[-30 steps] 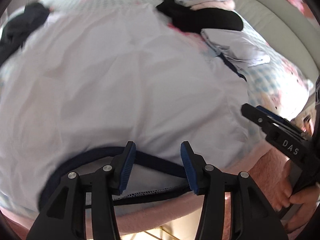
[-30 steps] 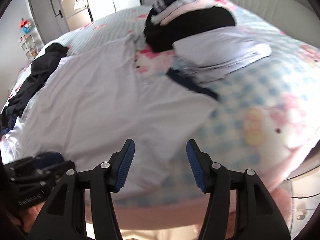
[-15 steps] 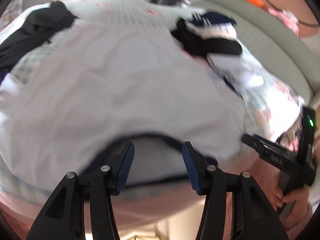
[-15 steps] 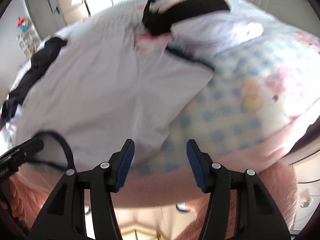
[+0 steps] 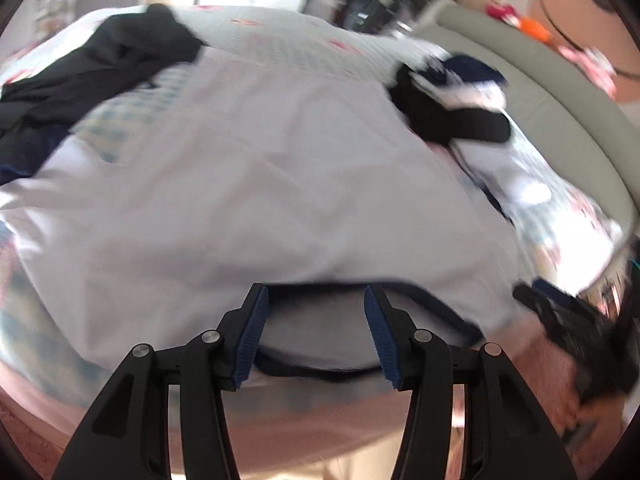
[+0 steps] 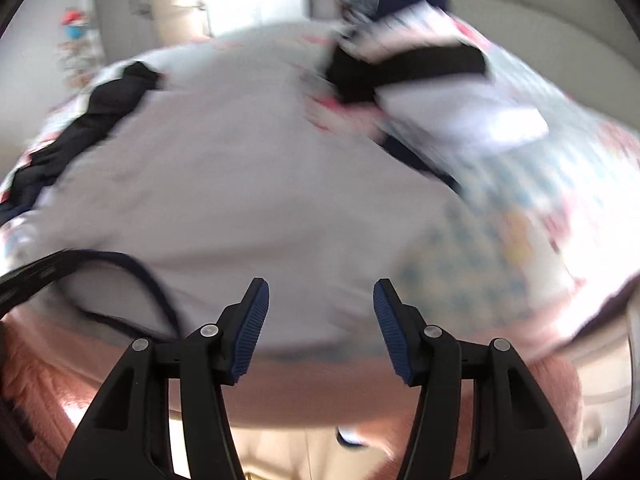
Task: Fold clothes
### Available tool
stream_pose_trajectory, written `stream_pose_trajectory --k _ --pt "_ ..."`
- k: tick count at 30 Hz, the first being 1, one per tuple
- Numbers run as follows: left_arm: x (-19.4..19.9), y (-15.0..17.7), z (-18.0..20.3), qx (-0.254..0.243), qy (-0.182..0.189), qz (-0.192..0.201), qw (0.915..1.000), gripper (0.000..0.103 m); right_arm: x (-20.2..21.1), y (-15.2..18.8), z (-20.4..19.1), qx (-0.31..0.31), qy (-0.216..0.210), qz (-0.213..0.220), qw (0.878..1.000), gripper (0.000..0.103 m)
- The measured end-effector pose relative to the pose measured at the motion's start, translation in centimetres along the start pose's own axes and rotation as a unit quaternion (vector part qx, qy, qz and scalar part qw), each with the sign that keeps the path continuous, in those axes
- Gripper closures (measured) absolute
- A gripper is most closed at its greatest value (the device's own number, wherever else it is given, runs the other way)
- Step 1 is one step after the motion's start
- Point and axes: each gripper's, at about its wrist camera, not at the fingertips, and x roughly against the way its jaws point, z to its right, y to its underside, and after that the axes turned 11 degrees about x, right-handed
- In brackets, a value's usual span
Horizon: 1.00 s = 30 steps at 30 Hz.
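Far left on the bed (image 5: pixel 280 28), a dark garment (image 5: pixel 100 64) lies crumpled, unfolded, well apart from the work; next to it, spread flat across the middle, is the white shirt (image 5: pixel 260 180) with navy trim, the piece in hand, its navy collar (image 5: pixel 424 300) at the near edge facing the person. Left gripper (image 5: pixel 316 334) hangs over that collar, jaws spread, nothing pinched, collar opening showing between them but pads not on the cloth. Right gripper (image 6: pixel 320 328) sits over the shirt's near edge to the right of the collar, jaws opening, only flat fabric under the gap, nothing gripped. Further right, near the headboard, a stack of folded clothes (image 5: pixel 452 100) with a folded white piece (image 6: pixel 460 116) beside it, touching the shirt's far right corner or close to it, blur makes it hard to tell. Step in hand reads as setting up the first fold, no grip taken yet. To do it well: each gripper should pinch the shoulder seam either side of the collar, both layers, same depth, then lift level and carry evenly so the shirt does not skew; keep the fold clear of the stack on the right and the dark garment on the left; smooth creases first since the cloth shows a few wrinkles
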Motion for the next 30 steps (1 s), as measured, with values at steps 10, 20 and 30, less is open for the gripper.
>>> stream_pose_trajectory --k 10,20,30 --pt "1.2 -0.7 -4.7 0.051 -0.003 -0.009 0.9987 0.051 -4.5 2.1 -4.4 0.037 -0.022 -0.061 0.997 0.043" --pt "-2.9 -1.0 -2.9 -0.024 -0.082 -0.034 0.9957 0.047 -5.3 1.8 -4.1 0.034 -0.023 -0.071 0.997 0.042" --pt "0.4 3.0 -1.9 -0.094 -0.114 -0.066 0.9868 0.043 -5.5 1.5 -5.0 0.091 -0.005 -0.109 0.99 0.037"
